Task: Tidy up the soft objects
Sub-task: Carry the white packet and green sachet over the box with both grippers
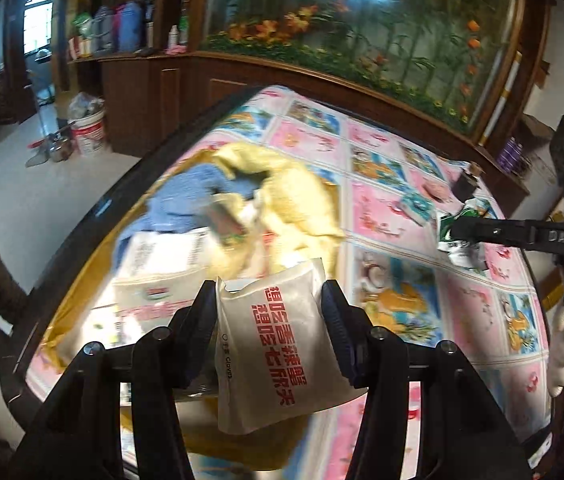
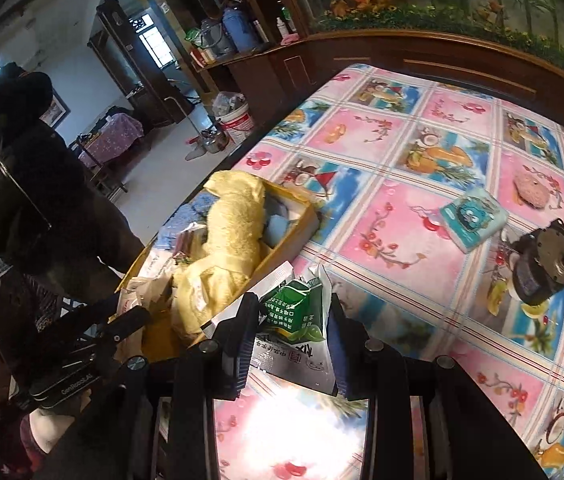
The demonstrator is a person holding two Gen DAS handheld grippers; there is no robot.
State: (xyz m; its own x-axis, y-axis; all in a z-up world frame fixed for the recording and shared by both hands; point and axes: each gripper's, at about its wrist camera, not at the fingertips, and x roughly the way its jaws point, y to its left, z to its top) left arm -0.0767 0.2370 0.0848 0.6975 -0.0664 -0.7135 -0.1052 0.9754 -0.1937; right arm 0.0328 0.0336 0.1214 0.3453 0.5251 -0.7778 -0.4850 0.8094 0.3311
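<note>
Both tools are showing up black and angular: the left gripper [image 1: 269,300] is wearing ribbed dark-blue pads [image 1: 335,312] and round silver screws on its linkage arms. The right gripper [image 2: 293,320] is matching it. "DAS" is reading in raised letters along one finger, "GenRobot.AI" on the body. A white glove [image 1: 561,344] is covering the right hand.

The cardboard box [image 1: 333,200] is blurred in the left wrist view, its contents smeared; the yellow towel [image 2: 234,216] hides most of what lies under it. The white packet [image 1: 278,344] covers the box's near part. The green packet [image 2: 293,316] hides its own lower print between the fingers. The table [image 2: 461,320] runs off the frame.
</note>
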